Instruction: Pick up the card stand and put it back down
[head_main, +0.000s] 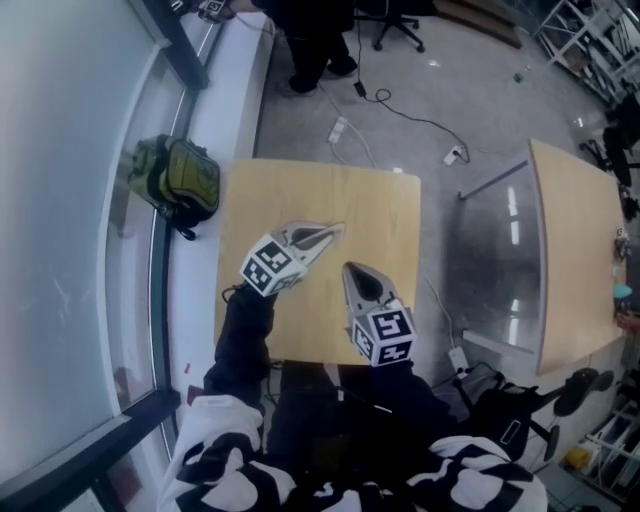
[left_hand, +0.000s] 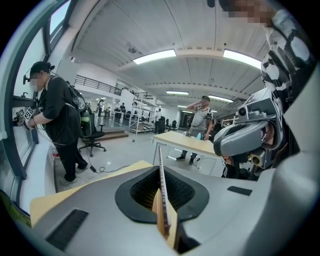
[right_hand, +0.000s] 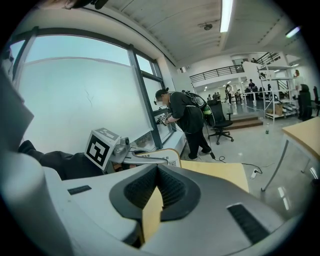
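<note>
Left gripper (head_main: 333, 231): fingers pinched shut on the thin card stand (right_hand: 174, 155), gripping its flat faces and holding it above the bench (head_main: 385, 200). Right gripper (head_main: 351, 270): fingers together, empty, above the bench; probably the lift.

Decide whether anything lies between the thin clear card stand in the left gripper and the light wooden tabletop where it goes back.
Nothing visible does. The left gripper holds the thin clear card stand above bare light wooden tabletop; the right gripper, shut and empty, hangs beside it, not beneath.
</note>
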